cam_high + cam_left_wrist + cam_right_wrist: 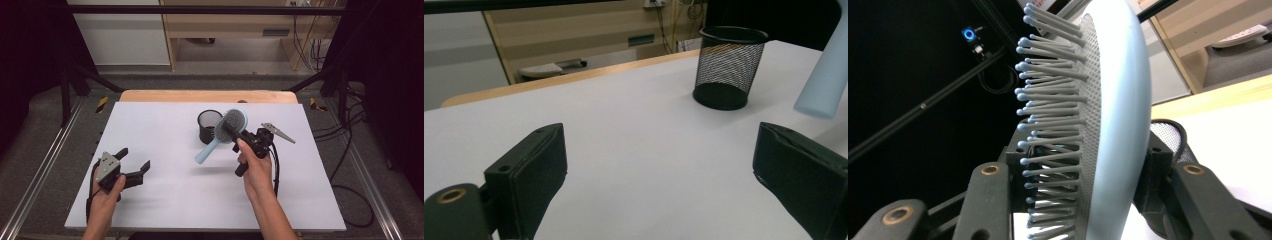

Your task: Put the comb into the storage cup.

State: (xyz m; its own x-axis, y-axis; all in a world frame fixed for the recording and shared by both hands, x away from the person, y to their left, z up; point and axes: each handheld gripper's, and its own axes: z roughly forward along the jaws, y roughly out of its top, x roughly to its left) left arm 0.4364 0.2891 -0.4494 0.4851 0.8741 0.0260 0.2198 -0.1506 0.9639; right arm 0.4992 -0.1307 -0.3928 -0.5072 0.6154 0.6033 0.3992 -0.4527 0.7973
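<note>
White surface (165, 200) in front of me, w/ the black mesh cup (208, 126) standing upright toward the far middle. My right gripper (231, 129) has its fingers clamped on the head of the light-blue hairbrush (224, 132), one pad on the bristle side, one on the smooth back; brush is up in the air just beside the cup, head high, handle slanting down toward me & left. Left gripper (134, 161) sits low over the near-left surface, fingers spread wide, nothing between them, well apart from cup & brush. Step in hand, as I read it: carrying brush to the cup. Next, prob: swing handle to point straight down, line it up over the cup's mouth, lower in, then let go. Risk: tipping the light cup.
</note>
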